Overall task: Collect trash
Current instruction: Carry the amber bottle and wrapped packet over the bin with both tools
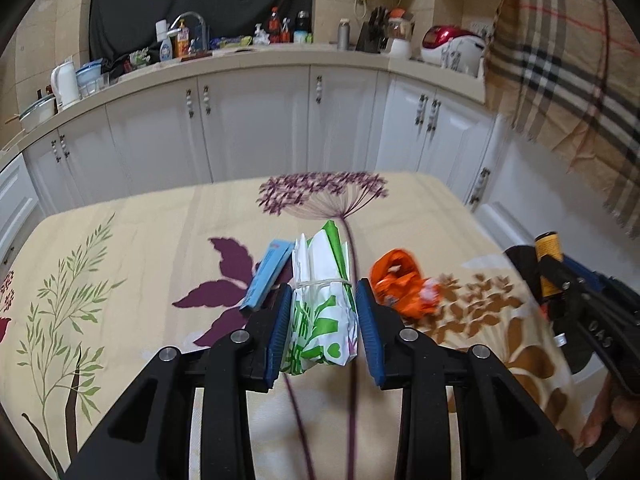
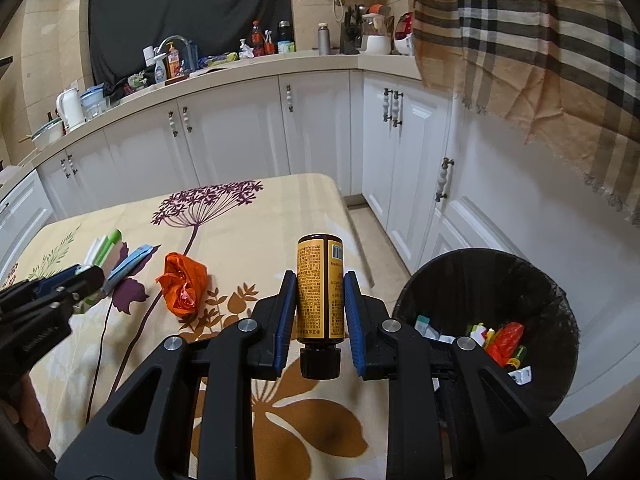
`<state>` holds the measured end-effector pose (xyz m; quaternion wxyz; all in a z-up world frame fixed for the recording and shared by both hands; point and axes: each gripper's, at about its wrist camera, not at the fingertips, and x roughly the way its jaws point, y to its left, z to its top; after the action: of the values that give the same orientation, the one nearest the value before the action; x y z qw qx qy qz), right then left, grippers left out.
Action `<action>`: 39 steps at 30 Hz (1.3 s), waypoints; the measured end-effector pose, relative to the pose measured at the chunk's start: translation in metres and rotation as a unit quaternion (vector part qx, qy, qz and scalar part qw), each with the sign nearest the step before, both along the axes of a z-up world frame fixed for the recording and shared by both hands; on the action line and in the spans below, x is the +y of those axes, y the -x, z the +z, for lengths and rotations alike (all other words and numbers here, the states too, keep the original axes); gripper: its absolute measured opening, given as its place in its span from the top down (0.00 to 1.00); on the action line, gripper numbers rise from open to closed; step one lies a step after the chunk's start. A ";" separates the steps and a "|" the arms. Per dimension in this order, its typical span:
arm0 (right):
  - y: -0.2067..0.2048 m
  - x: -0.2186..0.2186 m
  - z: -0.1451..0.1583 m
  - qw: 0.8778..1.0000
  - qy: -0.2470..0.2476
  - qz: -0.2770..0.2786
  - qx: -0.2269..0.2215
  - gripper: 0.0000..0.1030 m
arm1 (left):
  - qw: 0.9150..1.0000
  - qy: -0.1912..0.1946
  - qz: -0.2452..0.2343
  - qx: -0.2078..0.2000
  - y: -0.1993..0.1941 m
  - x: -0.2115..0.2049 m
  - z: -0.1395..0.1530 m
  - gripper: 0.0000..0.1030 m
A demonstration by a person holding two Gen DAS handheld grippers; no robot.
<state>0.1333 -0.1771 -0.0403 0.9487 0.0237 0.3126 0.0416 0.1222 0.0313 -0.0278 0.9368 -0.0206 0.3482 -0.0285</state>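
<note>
My left gripper (image 1: 324,286) is shut on a green-and-white packet (image 1: 320,320) bound with a rubber band, held just above the floral tablecloth (image 1: 140,240). A light-blue box (image 1: 266,276) lies close on its left, and a crumpled orange bag (image 1: 400,284) on its right. My right gripper (image 2: 319,276) is shut on a brown bottle (image 2: 320,292) with a yellow label, cap towards the camera, over the table's right edge. A black-lined trash bin (image 2: 480,276) holding several scraps stands on the floor to its right. The orange bag (image 2: 184,284) lies between the two grippers.
White kitchen cabinets (image 2: 240,132) and a cluttered counter (image 1: 240,56) run behind the table. A plaid cloth (image 2: 540,52) hangs at the upper right, above the bin. A hand shows at the lower left in the right wrist view.
</note>
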 end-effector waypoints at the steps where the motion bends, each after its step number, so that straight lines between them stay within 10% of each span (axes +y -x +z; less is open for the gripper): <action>1: 0.002 -0.001 0.001 1.000 0.001 -0.003 -0.002 0.77 | 1.000 0.000 -0.004 -0.006 0.002 -0.003 0.003 0.67; 39: 0.008 -0.176 -0.015 0.980 0.013 -0.198 -0.012 0.77 | 0.973 -0.022 -0.217 -0.071 -0.030 -0.239 -0.003 0.67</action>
<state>0.1256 -0.3532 -0.0552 0.9420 0.0719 0.2911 -0.1506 0.1517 -0.2073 -0.0306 0.9308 0.0779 0.2772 -0.2252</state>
